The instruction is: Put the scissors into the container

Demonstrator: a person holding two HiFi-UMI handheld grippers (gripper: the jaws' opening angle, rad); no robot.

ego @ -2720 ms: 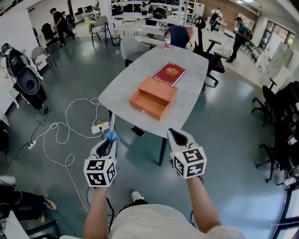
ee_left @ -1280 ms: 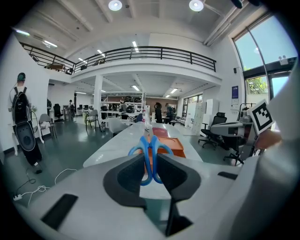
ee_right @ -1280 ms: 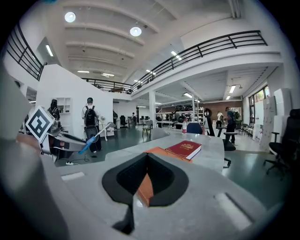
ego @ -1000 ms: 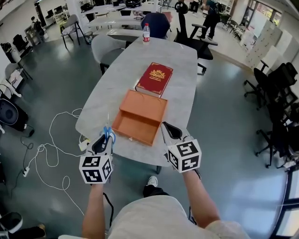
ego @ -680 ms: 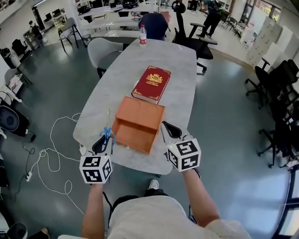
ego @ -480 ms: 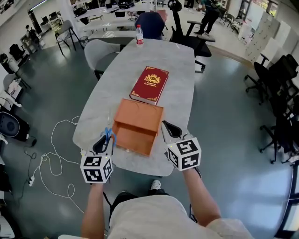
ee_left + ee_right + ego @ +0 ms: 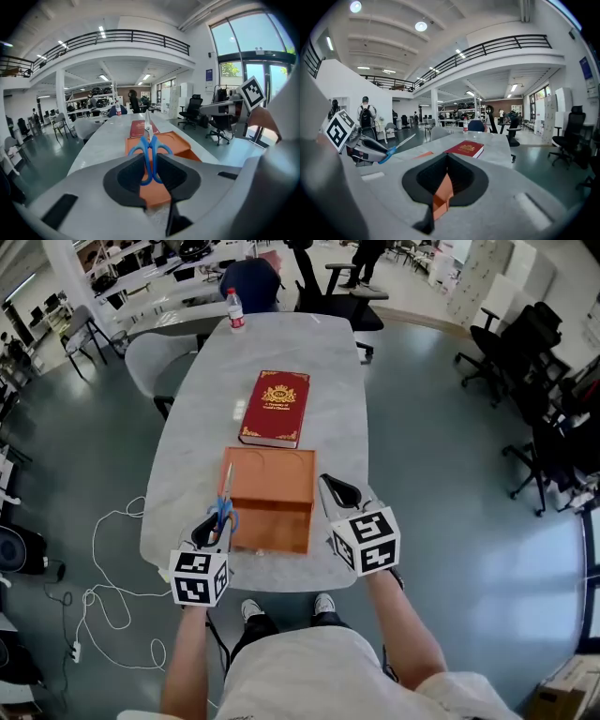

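The left claw (image 7: 214, 525) is pinched on the blue handles of the scissors (image 7: 223, 509), just left of centre in the lower half of the head view. The bright blades stick out past the claw tips, away from the person. In that view the scissors overlap the left edge of the container (image 7: 272, 532), an open orange box lying on the near end of the pale desk (image 7: 328, 371); nothing lies inside it. The left gripper view shows it plainly: the claw (image 7: 151, 165) grips the scissors (image 7: 150, 151) by the handle loops, one black pad on each side, and the container (image 7: 174, 142) lies beyond them at mid-frame. The right claw (image 7: 335, 490) hangs just right of the container's near right corner, not touching it. Its own view shows the claw (image 7: 446, 174) pressed together and holding nothing, with only a sliver of orange seen through the slit below the pads. At the left edge of that view the scissors (image 7: 397, 148) jut from the other gripper. Above the container in the head view a red book (image 7: 275, 407) lies flat on the desk. A bottle (image 7: 235, 308) stands at the far end, upper left of centre. A white cable (image 7: 103, 554) loops over the floor at lower left.
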